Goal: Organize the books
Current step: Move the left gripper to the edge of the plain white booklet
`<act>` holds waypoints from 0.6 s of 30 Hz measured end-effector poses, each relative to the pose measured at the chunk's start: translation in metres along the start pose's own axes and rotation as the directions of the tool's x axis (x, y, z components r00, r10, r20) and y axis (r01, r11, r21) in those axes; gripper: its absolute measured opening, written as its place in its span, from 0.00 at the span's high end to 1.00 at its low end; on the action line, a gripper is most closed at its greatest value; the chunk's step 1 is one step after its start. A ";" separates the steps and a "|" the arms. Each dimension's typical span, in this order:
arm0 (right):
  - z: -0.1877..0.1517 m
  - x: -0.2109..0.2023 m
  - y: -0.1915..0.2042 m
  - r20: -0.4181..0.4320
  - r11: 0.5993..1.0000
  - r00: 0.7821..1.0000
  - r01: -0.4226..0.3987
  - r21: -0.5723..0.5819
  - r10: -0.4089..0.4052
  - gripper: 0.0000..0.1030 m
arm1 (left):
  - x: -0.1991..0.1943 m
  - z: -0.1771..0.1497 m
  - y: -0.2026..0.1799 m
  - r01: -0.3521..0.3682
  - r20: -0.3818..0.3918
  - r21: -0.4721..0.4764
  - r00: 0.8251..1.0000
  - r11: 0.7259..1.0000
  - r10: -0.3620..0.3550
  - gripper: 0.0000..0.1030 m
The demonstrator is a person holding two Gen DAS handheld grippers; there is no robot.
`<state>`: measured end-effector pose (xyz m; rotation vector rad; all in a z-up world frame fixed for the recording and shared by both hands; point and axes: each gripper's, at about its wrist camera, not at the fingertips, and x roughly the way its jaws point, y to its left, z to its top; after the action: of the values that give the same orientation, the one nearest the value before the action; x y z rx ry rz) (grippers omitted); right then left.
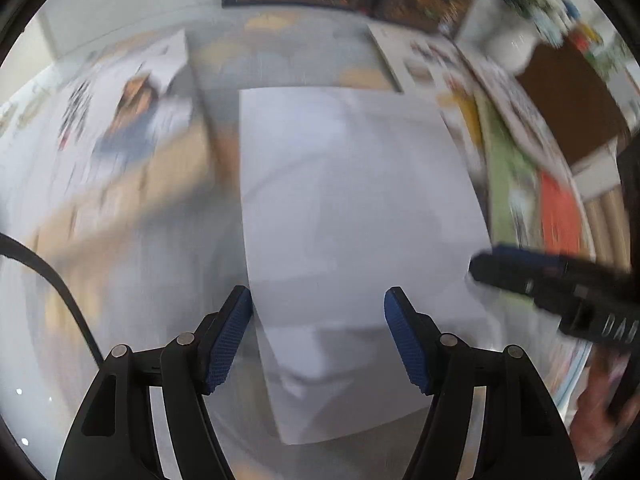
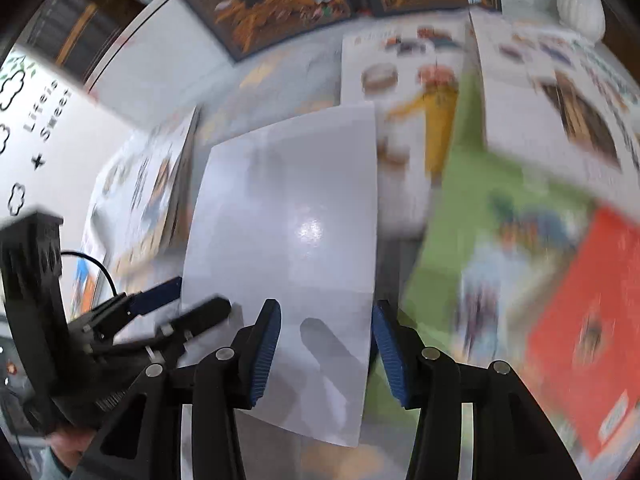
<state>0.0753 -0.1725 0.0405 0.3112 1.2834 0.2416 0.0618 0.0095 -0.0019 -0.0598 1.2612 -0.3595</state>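
A: Where's the white book [image 1: 352, 208]?

B: Flat in the middle of the table [image 1: 280, 52], under both grippers. In the left wrist view its near end lies between the left gripper [image 1: 318, 336] pads, which stand apart and don't press it.

A: And the right gripper [image 2: 326, 350]?

B: Jaws apart too, astride the book's near right edge (blur makes contact hard to judge, probably none).

A: Other books?

B: A green book [image 2: 460, 208] and a red book [image 2: 580, 312] at three o'clock, a picture book [image 2: 140, 200] at nine.
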 end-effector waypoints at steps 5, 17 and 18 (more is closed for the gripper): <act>-0.071 -0.003 0.003 -0.089 0.997 0.996 -0.034 -0.062 0.028 0.54 | -0.026 -0.071 -0.004 0.064 -0.027 -0.060 0.998 0.996 -0.065 0.37; -0.101 -0.006 -0.022 0.026 0.991 0.991 -0.134 -0.030 0.135 0.56 | -0.036 -0.098 -0.011 0.096 0.025 -0.148 0.995 0.984 -0.093 0.38; -0.100 -0.006 -0.021 0.029 0.990 0.990 -0.138 -0.012 0.138 0.53 | -0.036 -0.098 -0.011 0.096 0.030 -0.153 0.995 0.984 -0.093 0.38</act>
<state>-0.0226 -0.1849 0.0131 0.3939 1.2327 0.3600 -0.0416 0.0244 0.0034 -0.2558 1.2650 -0.3419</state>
